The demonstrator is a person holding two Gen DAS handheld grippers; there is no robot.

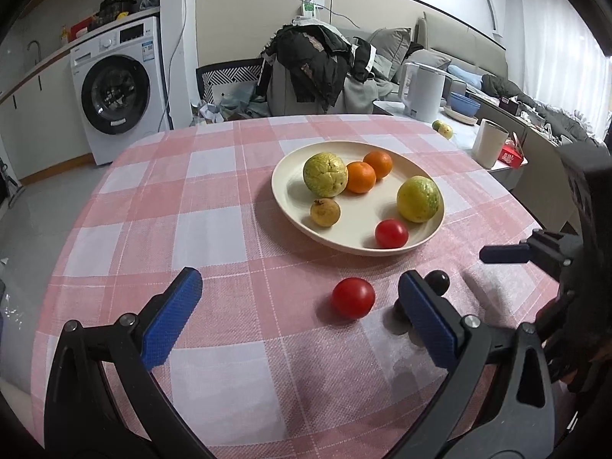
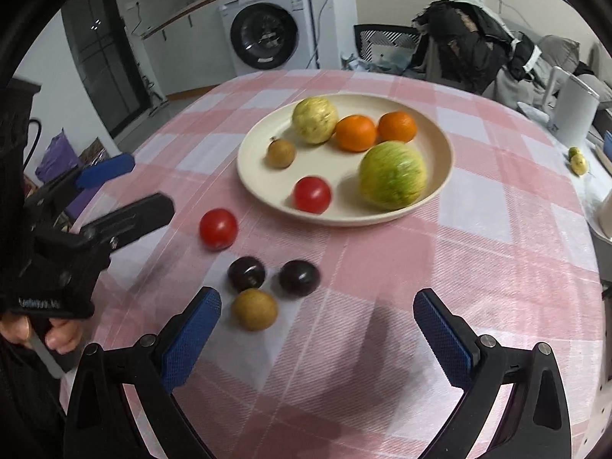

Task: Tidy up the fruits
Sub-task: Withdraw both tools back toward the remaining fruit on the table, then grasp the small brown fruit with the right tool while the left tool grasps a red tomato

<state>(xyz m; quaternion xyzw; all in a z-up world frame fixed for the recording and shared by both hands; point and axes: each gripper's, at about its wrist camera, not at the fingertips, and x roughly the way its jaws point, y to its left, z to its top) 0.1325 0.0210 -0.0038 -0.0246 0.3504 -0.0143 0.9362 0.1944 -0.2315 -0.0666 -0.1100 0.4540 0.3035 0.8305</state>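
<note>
- Right wrist view: the right gripper (image 2: 317,329) is held with jaws spread wide and empty, nearest a brown fruit (image 2: 254,309); the left gripper (image 1: 298,317) is likewise spread, empty.
- Round fruit may be nudged and rolled off the table (image 2: 497,252) by a misjudged closing.
- Loose on the cloth are counted: one brown fruit, two dark plums (image 2: 246,273), one tomato (image 2: 218,228).
- Farther, on the plate (image 2: 440,130), are counted: one tomato, one brown fruit, two green fruits, two oranges.
</note>
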